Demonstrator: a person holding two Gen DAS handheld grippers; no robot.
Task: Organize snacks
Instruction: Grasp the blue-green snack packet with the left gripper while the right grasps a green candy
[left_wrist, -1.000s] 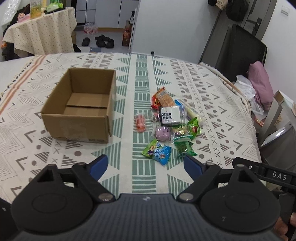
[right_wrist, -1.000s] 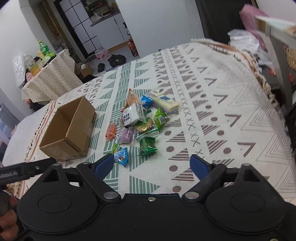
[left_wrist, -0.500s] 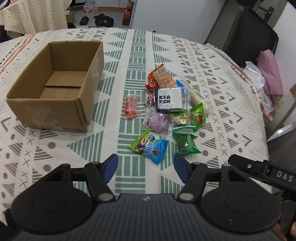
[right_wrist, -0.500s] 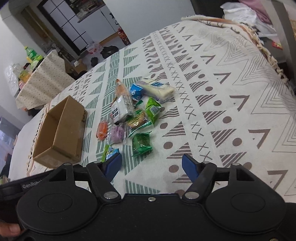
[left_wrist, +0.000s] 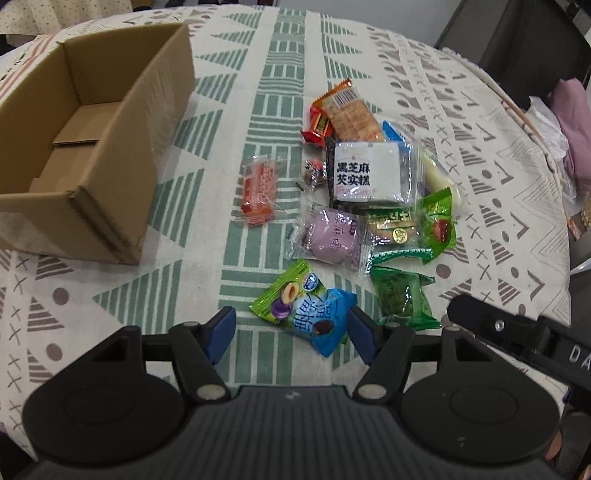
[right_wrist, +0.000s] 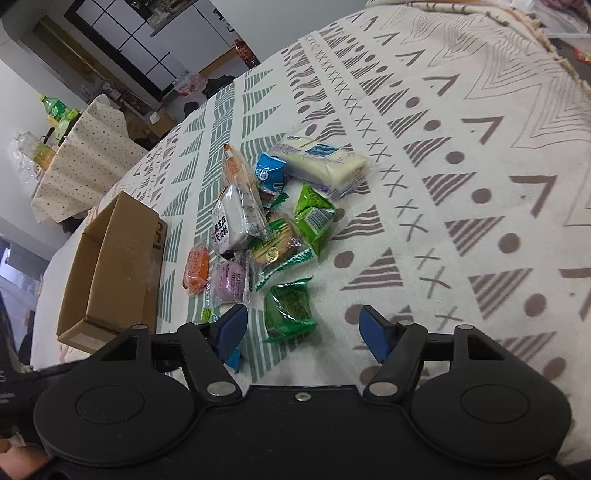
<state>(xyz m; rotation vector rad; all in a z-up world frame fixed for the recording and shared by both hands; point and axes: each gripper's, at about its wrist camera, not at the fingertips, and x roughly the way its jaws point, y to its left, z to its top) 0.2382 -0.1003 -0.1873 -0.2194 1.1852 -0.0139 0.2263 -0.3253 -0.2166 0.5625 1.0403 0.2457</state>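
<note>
Several wrapped snacks lie in a loose pile on the patterned cloth, right of an open, empty cardboard box (left_wrist: 147, 122). My left gripper (left_wrist: 291, 334) hovers low over the pile's near edge, jaws half open. A blue packet (left_wrist: 321, 321) and a green plum packet (left_wrist: 284, 295) lie between its fingers, with no pad pressing on them. My right gripper (right_wrist: 303, 330) is closing, and a dark green packet (right_wrist: 290, 308) lies between its fingers untouched. An orange packet (left_wrist: 258, 190), a purple cake (left_wrist: 332, 234) and a white packet with black lettering (left_wrist: 367, 173) sit further in.
The box (right_wrist: 110, 266) stands left of the pile in the right wrist view. Beyond the bed-like surface are a second table (right_wrist: 85, 147) with a dotted cloth and bottles, and a pink cloth (left_wrist: 576, 122) past the right edge. The right gripper's body (left_wrist: 517, 332) shows beside my left one.
Both grippers have come down and forward toward the snack pile, which now fills more of each view. Both pairs of jaws stand narrower than a second ago.
</note>
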